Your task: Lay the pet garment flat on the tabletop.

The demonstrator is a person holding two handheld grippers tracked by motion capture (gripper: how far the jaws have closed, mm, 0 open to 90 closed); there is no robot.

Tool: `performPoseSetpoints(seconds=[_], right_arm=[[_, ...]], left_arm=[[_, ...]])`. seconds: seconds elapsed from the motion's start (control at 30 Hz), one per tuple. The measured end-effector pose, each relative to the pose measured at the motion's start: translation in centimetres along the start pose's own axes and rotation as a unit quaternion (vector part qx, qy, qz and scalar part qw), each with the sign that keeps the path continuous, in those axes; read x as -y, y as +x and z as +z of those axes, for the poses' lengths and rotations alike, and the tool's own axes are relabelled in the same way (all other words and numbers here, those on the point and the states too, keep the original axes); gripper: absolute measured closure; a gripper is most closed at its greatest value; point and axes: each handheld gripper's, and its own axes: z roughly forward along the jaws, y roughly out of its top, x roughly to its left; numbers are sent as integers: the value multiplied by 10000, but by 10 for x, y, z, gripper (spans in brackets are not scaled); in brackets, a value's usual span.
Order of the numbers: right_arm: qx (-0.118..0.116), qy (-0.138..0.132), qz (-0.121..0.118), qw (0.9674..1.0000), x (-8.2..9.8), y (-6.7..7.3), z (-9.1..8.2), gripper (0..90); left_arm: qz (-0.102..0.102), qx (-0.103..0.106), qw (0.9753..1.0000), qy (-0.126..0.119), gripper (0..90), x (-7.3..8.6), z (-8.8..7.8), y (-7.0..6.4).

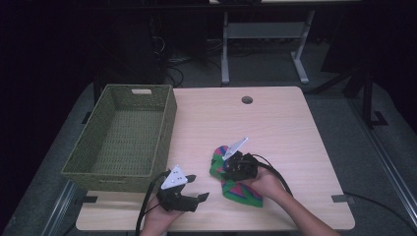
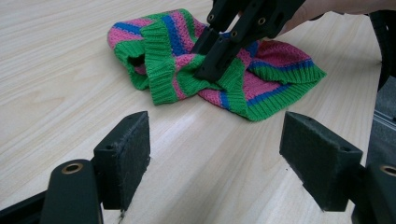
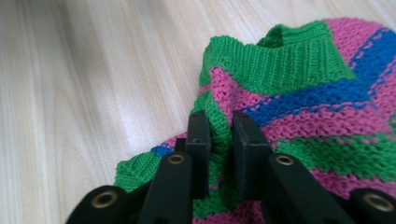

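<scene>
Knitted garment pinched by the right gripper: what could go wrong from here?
The right gripper pinches only a thin fold of the knitted garment, so a lift might let it slip or stretch the yarn. The rest would hang loose and could drag on the table. The left gripper stands open, giving no support.

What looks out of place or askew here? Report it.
Nothing is damaged or spilled. The striped knit garment lies crumpled on the table, outside the green basket. The right gripper pinches a fold of it; the left gripper is open over bare wood.
</scene>
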Motion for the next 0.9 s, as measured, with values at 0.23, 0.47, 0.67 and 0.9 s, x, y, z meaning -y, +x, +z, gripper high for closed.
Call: performPoseSetpoints(seconds=[0.23, 0.47, 0.67, 0.9], right_arm=[[-100, -292, 153, 9994, -2, 0, -18, 805], [-90, -473, 193, 9987, -6, 0, -39, 811], [-28, -654, 161, 9977, -8, -3, -60, 812], [38, -849, 97, 9963, -5, -5, -88, 812]], left_arm=[[-43, -18, 10000, -56, 241, 0, -2, 1], [-26, -11, 10000, -49, 243, -1, -1, 0], [-73, 19, 10000, -39, 248, 0, 1, 1], [-134, -39, 9997, -181, 249, -5, 3, 2]])
